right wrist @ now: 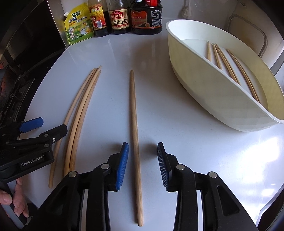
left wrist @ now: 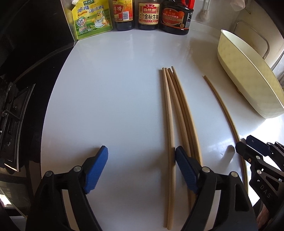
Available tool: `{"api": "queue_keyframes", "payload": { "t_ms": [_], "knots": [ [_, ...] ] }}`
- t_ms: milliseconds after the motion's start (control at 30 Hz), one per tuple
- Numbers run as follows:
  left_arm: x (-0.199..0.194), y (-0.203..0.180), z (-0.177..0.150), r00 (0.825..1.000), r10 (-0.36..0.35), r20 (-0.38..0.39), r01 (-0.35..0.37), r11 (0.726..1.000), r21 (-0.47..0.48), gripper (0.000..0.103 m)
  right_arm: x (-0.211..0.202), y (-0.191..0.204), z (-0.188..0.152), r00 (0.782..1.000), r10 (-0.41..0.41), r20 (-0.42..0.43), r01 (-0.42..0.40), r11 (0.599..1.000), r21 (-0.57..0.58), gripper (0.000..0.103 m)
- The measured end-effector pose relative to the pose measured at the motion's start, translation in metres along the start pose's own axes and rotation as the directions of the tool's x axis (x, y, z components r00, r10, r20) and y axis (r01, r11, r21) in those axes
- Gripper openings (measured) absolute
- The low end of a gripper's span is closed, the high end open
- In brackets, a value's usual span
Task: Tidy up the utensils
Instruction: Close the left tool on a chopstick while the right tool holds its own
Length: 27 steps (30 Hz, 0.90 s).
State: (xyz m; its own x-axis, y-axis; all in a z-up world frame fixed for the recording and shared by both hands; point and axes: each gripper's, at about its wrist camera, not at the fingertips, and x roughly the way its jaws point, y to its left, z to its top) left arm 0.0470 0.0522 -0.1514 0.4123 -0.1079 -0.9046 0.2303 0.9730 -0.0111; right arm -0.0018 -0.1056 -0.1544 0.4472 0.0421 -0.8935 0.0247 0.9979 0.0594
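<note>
Chopsticks lie bundled at twelve o'clock of the released left tongs, while the released right tongs straddle a single chopstick on the desk.

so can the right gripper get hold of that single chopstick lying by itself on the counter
Probably yes. The right gripper is open with the single chopstick lying between its fingers, pads clear of it on both sides. Nothing sits on or against it; the bundle of chopsticks and the tray lie well aside.

Yellow seasoning pouch, three dark sauce bottles at white counter back; poss. stove left.
</note>
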Motion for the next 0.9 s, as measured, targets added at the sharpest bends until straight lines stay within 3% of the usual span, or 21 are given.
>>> {"api": "queue_keyframes", "payload": {
  "t_ms": [100, 200, 300, 333, 367, 400, 433, 467, 900],
  "knots": [
    [0.000, -0.001, 0.000, 1.000, 0.002, 0.005, -0.002, 1.000, 0.001, 0.077, 0.002, 0.003, 0.002, 1.000, -0.011, 0.007, 0.011, 1.000, -0.016, 0.033],
    [-0.001, -0.002, -0.001, 1.000, -0.005, 0.011, 0.005, 1.000, 0.009, 0.069, 0.004, 0.007, 0.002, 0.999, -0.031, 0.014, 0.032, 0.999, -0.044, 0.033],
    [-0.004, -0.007, 0.000, 1.000, -0.018, 0.015, 0.017, 0.999, 0.033, 0.050, 0.004, 0.008, 0.002, 0.999, -0.030, 0.018, 0.031, 0.998, -0.047, 0.033],
    [-0.005, -0.008, 0.001, 1.000, -0.022, 0.017, 0.021, 0.999, 0.040, 0.039, 0.005, 0.008, 0.002, 0.999, -0.032, 0.018, 0.033, 0.998, -0.050, 0.032],
    [-0.005, -0.010, 0.002, 0.999, -0.027, 0.017, 0.026, 0.999, 0.045, 0.027, 0.005, 0.008, 0.003, 0.999, -0.033, 0.017, 0.033, 0.998, -0.052, 0.029],
    [-0.006, -0.012, 0.002, 0.999, -0.032, 0.016, 0.031, 0.998, 0.052, 0.022, 0.005, 0.008, 0.002, 0.999, -0.031, 0.017, 0.032, 0.998, -0.054, 0.026],
    [-0.005, -0.013, 0.003, 0.999, -0.037, 0.012, 0.036, 0.998, 0.058, 0.011, 0.005, 0.009, 0.003, 0.999, -0.032, 0.015, 0.033, 0.998, -0.059, 0.018],
    [-0.005, -0.015, 0.004, 0.999, -0.043, 0.008, 0.042, 0.997, 0.062, 0.008, 0.005, 0.010, 0.004, 0.999, -0.033, 0.013, 0.034, 0.997, -0.064, 0.009],
    [-0.006, -0.002, 0.003, 0.996, -0.071, -0.047, 0.073, 0.997, 0.040, 0.007, -0.005, -0.006, -0.004, 0.999, 0.050, -0.010, -0.049, 0.998, 0.039, 0.006]
  ]
}}
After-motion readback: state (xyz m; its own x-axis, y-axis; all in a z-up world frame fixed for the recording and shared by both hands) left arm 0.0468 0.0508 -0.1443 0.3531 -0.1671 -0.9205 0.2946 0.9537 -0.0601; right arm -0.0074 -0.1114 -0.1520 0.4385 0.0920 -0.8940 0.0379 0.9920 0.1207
